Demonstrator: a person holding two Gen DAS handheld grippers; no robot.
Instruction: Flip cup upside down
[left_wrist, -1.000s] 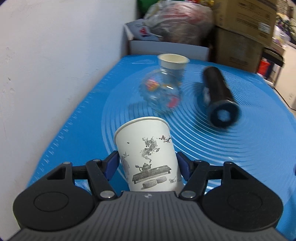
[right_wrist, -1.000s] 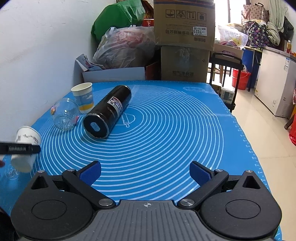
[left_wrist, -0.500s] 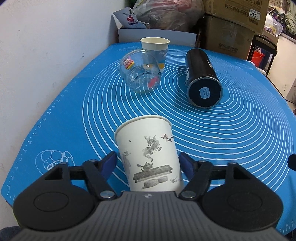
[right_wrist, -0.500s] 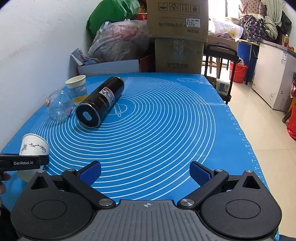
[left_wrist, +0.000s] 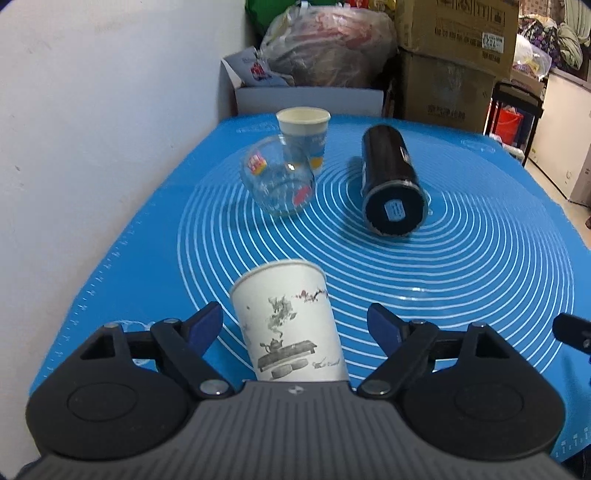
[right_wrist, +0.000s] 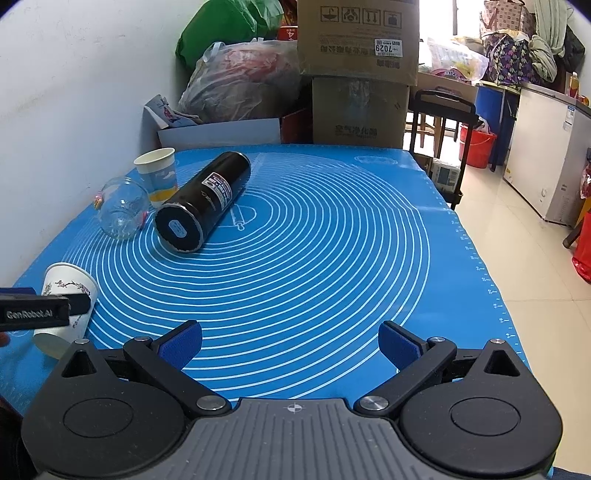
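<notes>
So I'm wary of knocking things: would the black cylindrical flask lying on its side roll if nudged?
Probably. The black cylindrical flask lies sideways on the smooth blue mat, with nothing touching it. It looks rigid, perhaps heavy.

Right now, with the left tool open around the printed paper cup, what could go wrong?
1. The left tool is open; the paper cup leans, its base lifted in the right view, so it may tip or roll.
2. It sits near the mat's front edge and could fall off.
3. Squeezing hard could crush its thin wall.
</notes>
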